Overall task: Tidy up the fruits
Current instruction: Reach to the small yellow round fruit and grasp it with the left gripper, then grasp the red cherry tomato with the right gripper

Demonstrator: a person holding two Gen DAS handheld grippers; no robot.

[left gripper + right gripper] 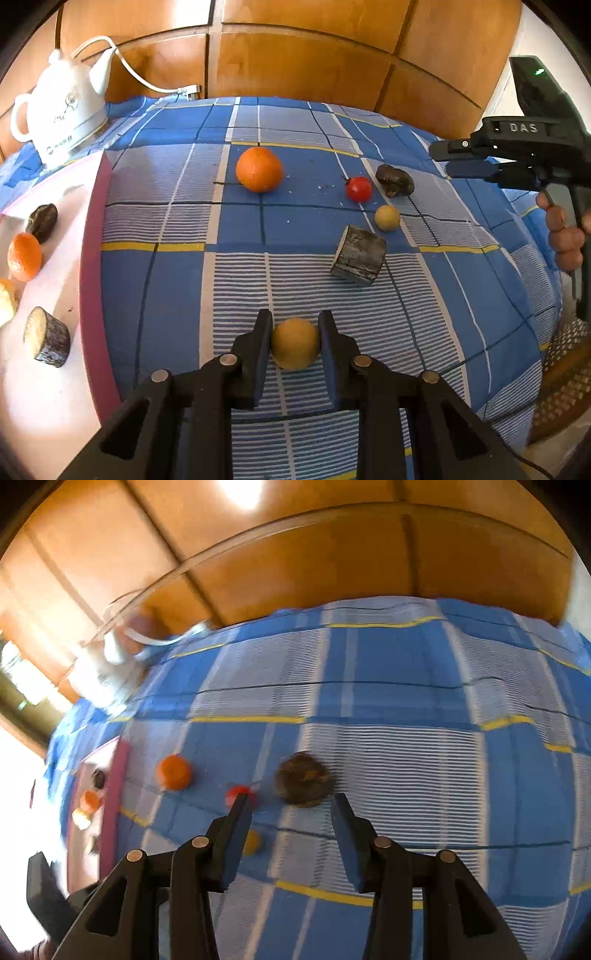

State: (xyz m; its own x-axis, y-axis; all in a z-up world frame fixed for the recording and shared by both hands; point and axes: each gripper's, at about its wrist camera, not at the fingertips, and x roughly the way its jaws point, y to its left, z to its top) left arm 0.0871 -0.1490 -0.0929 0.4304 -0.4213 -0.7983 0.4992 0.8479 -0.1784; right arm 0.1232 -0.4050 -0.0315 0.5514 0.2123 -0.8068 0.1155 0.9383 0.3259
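Gripping a yellow ball [295, 343], left tongs [294, 332] near the tray's pink edge [90, 266].

A white teapot [59, 110] stands at the far left corner of the counter, on a blue checked cloth [303, 258] with yellow lines. A white cord [147, 83] runs from behind the teapot along the wooden panelled wall [303, 55] behind.

Home room, wooden cabinet doors [303, 62], checked tablecloth [177, 206], white electric kettle [62, 110]
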